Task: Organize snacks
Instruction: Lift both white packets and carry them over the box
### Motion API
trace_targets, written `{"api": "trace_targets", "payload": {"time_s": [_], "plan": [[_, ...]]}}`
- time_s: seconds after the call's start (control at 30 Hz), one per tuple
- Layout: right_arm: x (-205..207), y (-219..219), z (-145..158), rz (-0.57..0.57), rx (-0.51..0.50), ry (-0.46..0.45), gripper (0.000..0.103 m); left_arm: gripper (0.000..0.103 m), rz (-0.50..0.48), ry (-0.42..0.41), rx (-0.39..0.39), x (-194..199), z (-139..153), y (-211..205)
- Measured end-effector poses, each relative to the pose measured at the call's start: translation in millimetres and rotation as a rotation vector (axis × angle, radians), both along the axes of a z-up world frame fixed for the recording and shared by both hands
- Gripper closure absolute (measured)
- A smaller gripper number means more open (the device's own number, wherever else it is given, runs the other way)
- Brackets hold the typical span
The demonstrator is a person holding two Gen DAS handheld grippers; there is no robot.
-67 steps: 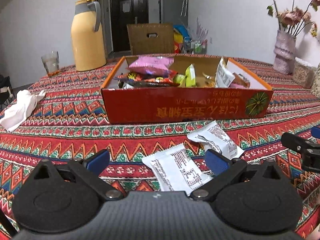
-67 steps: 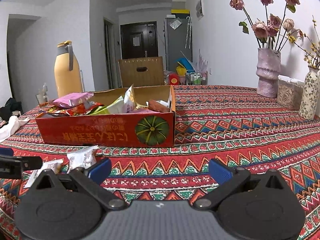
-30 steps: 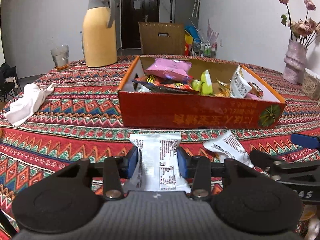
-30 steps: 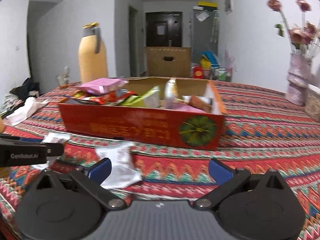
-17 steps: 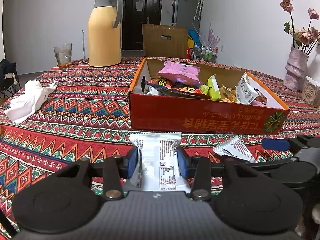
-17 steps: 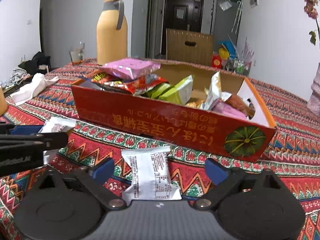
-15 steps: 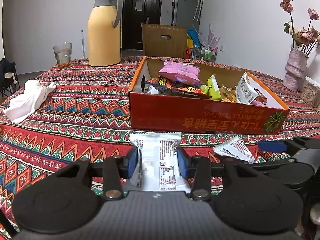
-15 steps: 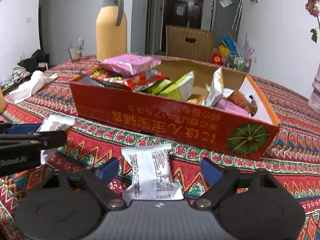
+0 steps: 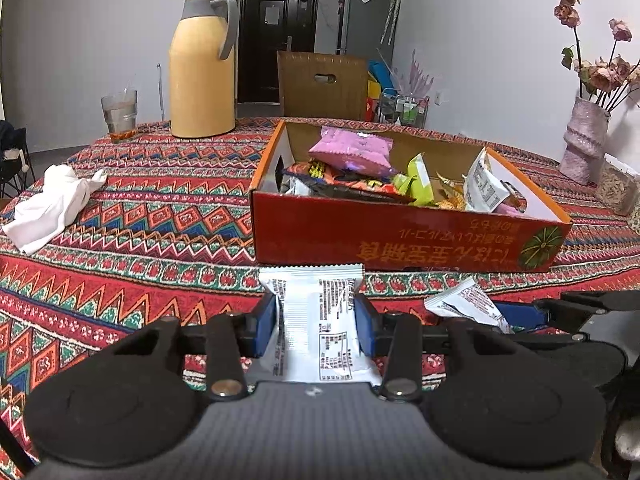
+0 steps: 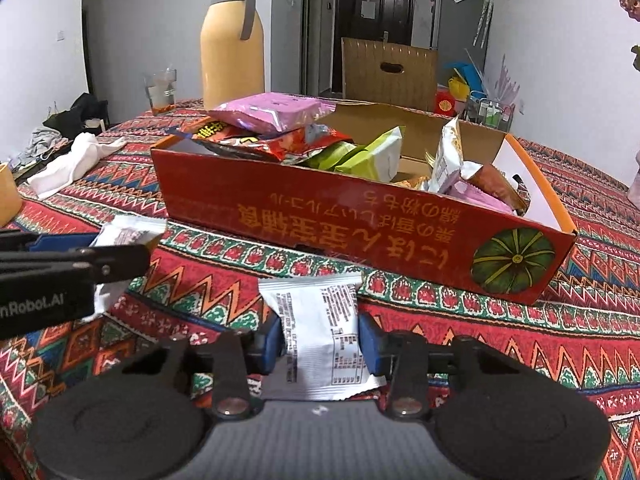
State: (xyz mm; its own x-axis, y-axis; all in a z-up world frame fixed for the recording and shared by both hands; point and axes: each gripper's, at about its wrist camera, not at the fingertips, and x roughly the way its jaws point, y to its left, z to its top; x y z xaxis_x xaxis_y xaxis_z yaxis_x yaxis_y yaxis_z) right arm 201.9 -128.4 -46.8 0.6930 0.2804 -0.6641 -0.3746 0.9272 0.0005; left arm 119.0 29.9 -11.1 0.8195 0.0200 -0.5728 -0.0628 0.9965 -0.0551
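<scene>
A red cardboard box (image 9: 400,236) holding several snack bags stands on the patterned tablecloth, just beyond both grippers. My left gripper (image 9: 316,320) is shut on a white snack packet (image 9: 316,284), whose top edge sticks out in front of the blue pads. In the right wrist view, my right gripper (image 10: 320,340) has its jaws closing on a second white snack packet (image 10: 316,300), and the pads press its sides. The red box (image 10: 320,208) fills the middle of that view. The left gripper (image 10: 80,256) and its packet (image 10: 128,228) show at the left edge there.
A yellow thermos jug (image 9: 200,68) and a glass (image 9: 119,116) stand at the far left of the table. A crumpled white cloth (image 9: 52,204) lies at the left. A vase of flowers (image 9: 584,140) stands at the far right, and a brown carton (image 9: 324,88) sits beyond the table.
My right gripper came up to the loose white packet and its wide jaws closed onto it. The left gripper kept its hold on its packet and stayed put.
</scene>
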Motion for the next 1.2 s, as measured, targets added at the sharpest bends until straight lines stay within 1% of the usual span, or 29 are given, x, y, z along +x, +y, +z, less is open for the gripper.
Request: {"api": "trace_targets", "payload": {"time_s": [0.37,0.57,0.93,1.2], "plan": [[-7.6,-17.0,17.0,-0.016,0.037,-0.059,0.064,0.061,-0.01,-0.042,0.019,0.3,16.9,-10.0],[-8.7,-29.2,32.4,-0.036,0.07,-0.113,0.064,0.061,-0.014,-0.074,0.027,4.4,28.8,-14.0],[5.3,-50.4,68.3,-0.086,0.114,-0.223,0.064,0.061,-0.017,-0.144,0.055,22.6,60.2,-27.1],[21.9,-54.9,85.1,-0.097,0.131,-0.278,0.064,0.061,-0.022,-0.174,0.08,42.7,76.6,-40.7]]}}
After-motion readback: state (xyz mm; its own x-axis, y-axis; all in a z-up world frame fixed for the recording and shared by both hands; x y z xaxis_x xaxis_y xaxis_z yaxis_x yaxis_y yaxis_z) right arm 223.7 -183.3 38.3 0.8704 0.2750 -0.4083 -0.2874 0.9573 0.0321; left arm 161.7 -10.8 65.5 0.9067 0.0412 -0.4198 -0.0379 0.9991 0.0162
